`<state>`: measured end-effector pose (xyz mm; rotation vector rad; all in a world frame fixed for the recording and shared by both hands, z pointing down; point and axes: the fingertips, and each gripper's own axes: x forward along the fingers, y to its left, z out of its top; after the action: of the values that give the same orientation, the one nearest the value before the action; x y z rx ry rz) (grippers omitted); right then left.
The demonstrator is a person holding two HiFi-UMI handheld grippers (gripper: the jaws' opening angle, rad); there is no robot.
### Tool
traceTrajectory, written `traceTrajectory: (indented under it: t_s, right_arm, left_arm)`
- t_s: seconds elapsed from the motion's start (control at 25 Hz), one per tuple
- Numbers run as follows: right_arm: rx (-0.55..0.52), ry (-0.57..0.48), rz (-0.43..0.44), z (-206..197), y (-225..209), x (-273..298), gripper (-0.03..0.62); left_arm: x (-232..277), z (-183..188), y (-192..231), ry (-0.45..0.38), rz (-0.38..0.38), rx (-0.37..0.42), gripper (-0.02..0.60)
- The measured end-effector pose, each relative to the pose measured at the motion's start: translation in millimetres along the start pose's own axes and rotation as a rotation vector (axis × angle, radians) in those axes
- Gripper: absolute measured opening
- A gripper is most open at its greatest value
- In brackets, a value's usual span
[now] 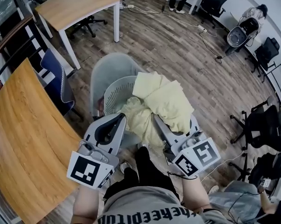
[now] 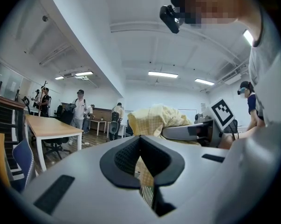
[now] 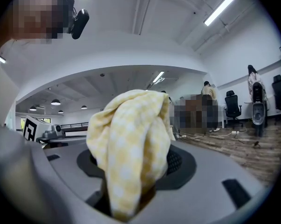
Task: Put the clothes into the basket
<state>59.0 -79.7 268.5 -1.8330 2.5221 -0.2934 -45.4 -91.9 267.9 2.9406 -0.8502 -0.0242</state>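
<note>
A pale yellow checked cloth [image 1: 163, 101] hangs bunched over the right side of a white slatted basket [image 1: 113, 91], which stands on a grey chair [image 1: 107, 66]. My right gripper [image 1: 158, 122] is shut on a thick fold of that cloth [image 3: 131, 139], which bulges up out of its jaws [image 3: 131, 176]. My left gripper [image 1: 119, 121] meets the cloth's lower left lobe. A thin strip of the cloth [image 2: 146, 169] is pinched between its pads [image 2: 141, 158], and basket slats show just below. The lifted bundle [image 2: 154, 120] hangs beyond, beside the right gripper [image 2: 191, 132].
A curved wooden table [image 1: 23, 139] runs along my left, with a blue chair [image 1: 56, 80] tucked by it. Another wooden table [image 1: 75, 6] stands further back. Black office chairs [image 1: 261, 125] crowd the right. Several people [image 2: 79, 108] stand far across the room.
</note>
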Motion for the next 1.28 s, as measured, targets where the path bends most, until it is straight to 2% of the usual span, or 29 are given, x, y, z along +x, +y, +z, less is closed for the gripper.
traceTrajectory:
  t_s: [0.76, 1.08, 1.28]
  right_arm:
    - [0.019, 0.059, 0.122, 1.4, -49.3, 82.3, 0.256]
    - [0.027, 0.057, 0.186, 8.2, -50.1, 107.7, 0.258]
    - [0.028, 0.084, 0.210, -1.2, -55.6, 115.1, 0.258]
  left_arm:
    - [54.9, -18.3, 52.6, 0.033, 0.128, -0.061, 0.012]
    - [59.9, -26.2, 75.7, 0.046, 0.189, -0.086, 0.013]
    - [66.6, -29.8, 78.6, 0.057, 0.214, -0.093, 0.013]
